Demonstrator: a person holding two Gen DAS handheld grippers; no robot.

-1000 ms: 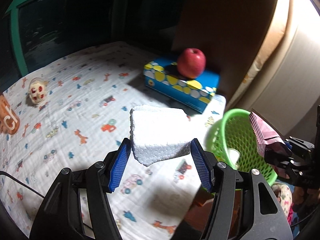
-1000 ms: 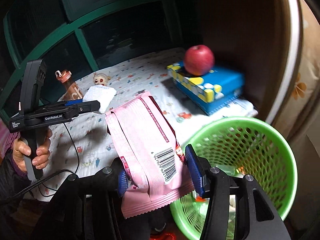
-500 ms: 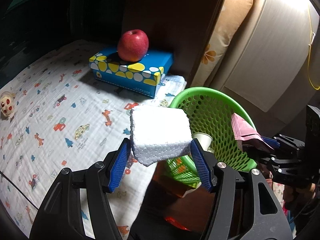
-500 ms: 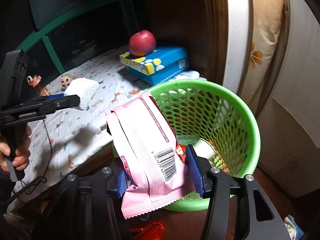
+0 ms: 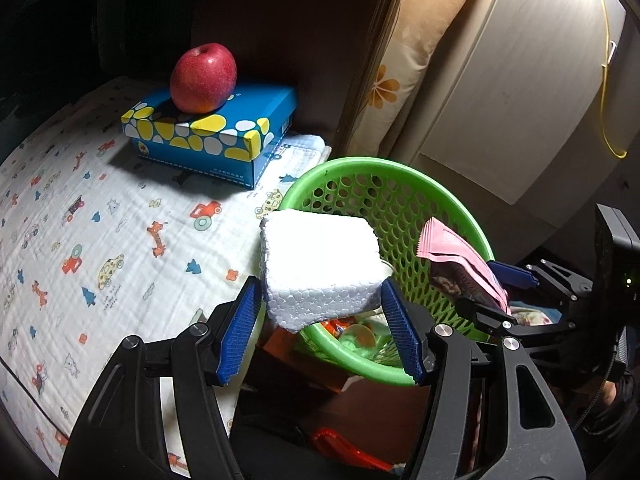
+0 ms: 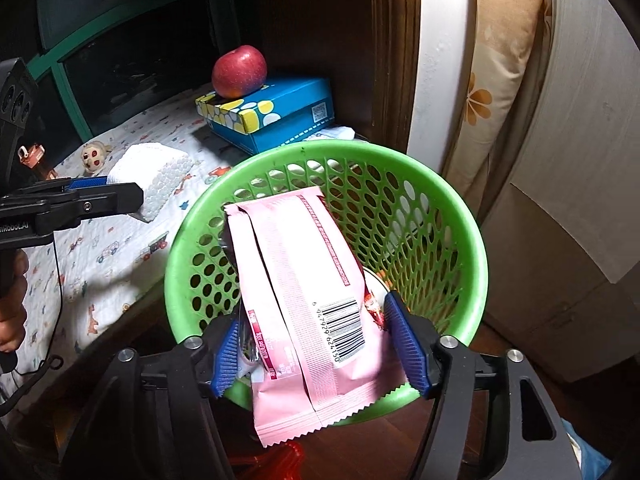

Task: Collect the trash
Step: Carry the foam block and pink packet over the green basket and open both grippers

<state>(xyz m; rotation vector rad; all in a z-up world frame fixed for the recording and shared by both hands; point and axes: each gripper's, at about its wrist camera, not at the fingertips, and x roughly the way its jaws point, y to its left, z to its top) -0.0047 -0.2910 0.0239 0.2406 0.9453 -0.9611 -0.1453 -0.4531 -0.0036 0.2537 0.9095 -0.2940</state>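
Note:
My left gripper (image 5: 320,332) is shut on a white styrofoam block (image 5: 320,264) and holds it over the near left rim of the green mesh basket (image 5: 400,188). The block also shows in the right wrist view (image 6: 156,172). My right gripper (image 6: 316,344) is shut on a pink snack wrapper (image 6: 304,280) and holds it above the basket's opening (image 6: 460,216). The wrapper also shows in the left wrist view (image 5: 456,256). Some trash lies at the basket's bottom.
A red apple (image 5: 202,78) sits on a blue spotted tissue box (image 5: 216,132) on the patterned bedsheet (image 5: 100,220). A small doll (image 6: 94,156) and a bottle lie far left. A floral cushion (image 5: 404,60) and white cabinet stand behind the basket.
Both grippers have swung right from over the bed toward the basket. The foam block now hangs at its rim and the pink wrapper over its opening.

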